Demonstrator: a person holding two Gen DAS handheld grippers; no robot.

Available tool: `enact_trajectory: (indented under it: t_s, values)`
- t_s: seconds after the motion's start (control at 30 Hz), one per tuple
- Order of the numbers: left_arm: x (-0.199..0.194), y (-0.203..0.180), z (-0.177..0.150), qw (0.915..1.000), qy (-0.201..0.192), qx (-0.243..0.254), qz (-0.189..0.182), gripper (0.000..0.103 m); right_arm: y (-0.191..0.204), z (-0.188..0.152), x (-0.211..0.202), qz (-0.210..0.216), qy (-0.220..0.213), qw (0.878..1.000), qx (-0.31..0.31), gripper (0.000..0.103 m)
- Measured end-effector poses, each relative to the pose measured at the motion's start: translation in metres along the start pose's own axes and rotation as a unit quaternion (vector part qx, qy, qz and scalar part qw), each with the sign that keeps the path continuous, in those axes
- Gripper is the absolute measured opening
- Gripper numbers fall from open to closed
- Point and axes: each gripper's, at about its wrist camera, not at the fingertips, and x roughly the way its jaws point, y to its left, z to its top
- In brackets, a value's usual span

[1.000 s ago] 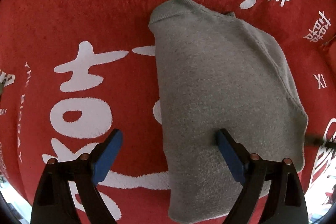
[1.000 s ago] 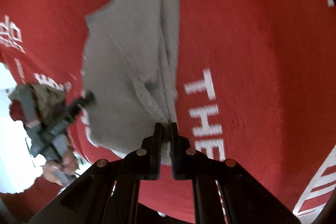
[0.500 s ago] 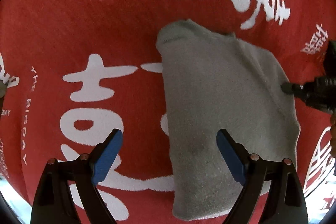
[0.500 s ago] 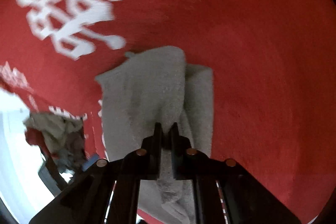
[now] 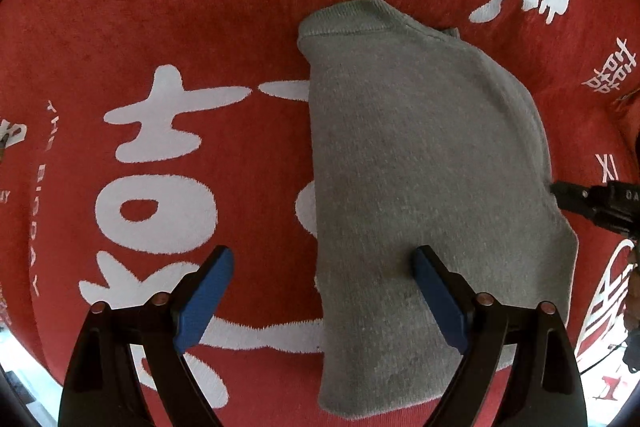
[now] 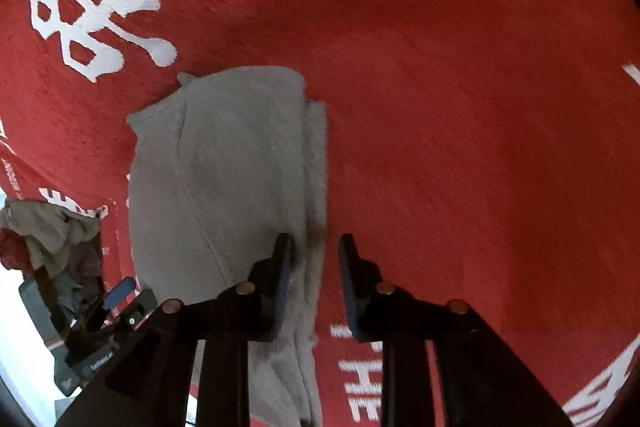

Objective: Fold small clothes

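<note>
A small grey knitted garment (image 5: 424,187) lies folded lengthwise on a red cloth with white characters (image 5: 160,27). My left gripper (image 5: 320,267) is wide open above the garment's near left edge; its right blue pad (image 5: 436,287) rests on the fabric. In the right wrist view the same garment (image 6: 224,179) lies flat. My right gripper (image 6: 314,247) is partly open over the garment's right folded edge, holding nothing. The right gripper's tip also shows in the left wrist view (image 5: 592,201) at the garment's right side.
A pile of other clothes (image 6: 48,235) sits in a container off the cloth's left edge in the right wrist view. The left gripper (image 6: 116,303) shows there too, low at the left. Red cloth spreads to the right of the garment.
My right gripper has opened and let go of the garment's edge, which now lies flat. The left gripper stayed open and barely shifted.
</note>
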Motion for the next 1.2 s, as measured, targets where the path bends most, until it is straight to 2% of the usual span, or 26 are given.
enact_trajectory:
  t_s: [0.1, 0.4, 0.47, 0.5, 0.53, 0.57, 0.67, 0.77, 0.9, 1.03, 1.2]
  values:
    - [-0.004, -0.002, -0.003, 0.9999, -0.001, 0.013, 0.003, 0.092, -0.003, -0.010, -0.008, -0.032, 0.001, 0.999, 0.003, 0.026]
    - [-0.011, 0.005, -0.017, 0.9996, 0.010, 0.028, -0.006, 0.092, 0.001, -0.067, -0.032, -0.026, -0.009, 0.999, 0.023, 0.027]
    - [-0.012, 0.007, -0.022, 0.9994, 0.015, 0.028, -0.009, 0.092, 0.010, -0.080, -0.032, -0.028, -0.006, 0.999, 0.025, 0.034]
    - [-0.017, 0.008, -0.027, 0.9994, 0.016, 0.027, -0.012, 0.092, 0.016, -0.086, -0.030, -0.028, -0.006, 0.999, 0.024, 0.041]
    - [-0.019, 0.010, -0.031, 0.9994, 0.017, 0.025, -0.016, 0.094, 0.022, -0.095, -0.028, -0.027, -0.004, 0.999, 0.023, 0.042]
    - [-0.020, 0.013, -0.033, 0.9994, 0.020, 0.023, -0.018, 0.103, 0.023, -0.100, -0.028, -0.026, -0.002, 0.999, 0.022, 0.042]
    - [-0.022, 0.021, -0.041, 0.9991, 0.027, 0.023, -0.022, 0.103, 0.030, -0.115, -0.029, -0.034, 0.003, 0.999, 0.015, 0.042]
    - [-0.025, 0.027, -0.048, 0.9990, 0.032, 0.025, -0.021, 0.103, 0.044, -0.128, -0.027, -0.040, 0.000, 0.999, 0.007, 0.057]
    - [-0.029, 0.032, -0.055, 0.9988, 0.032, 0.033, -0.017, 0.103, 0.056, -0.140, -0.029, -0.045, -0.006, 0.999, 0.001, 0.060]
    - [-0.028, 0.038, -0.059, 0.9985, 0.037, 0.034, -0.020, 0.103, 0.061, -0.150, -0.033, -0.051, -0.013, 0.999, 0.004, 0.073]
    - [-0.030, 0.041, -0.065, 0.9987, 0.035, 0.034, -0.013, 0.103, 0.064, -0.160, -0.033, -0.066, -0.018, 0.998, 0.005, 0.079]
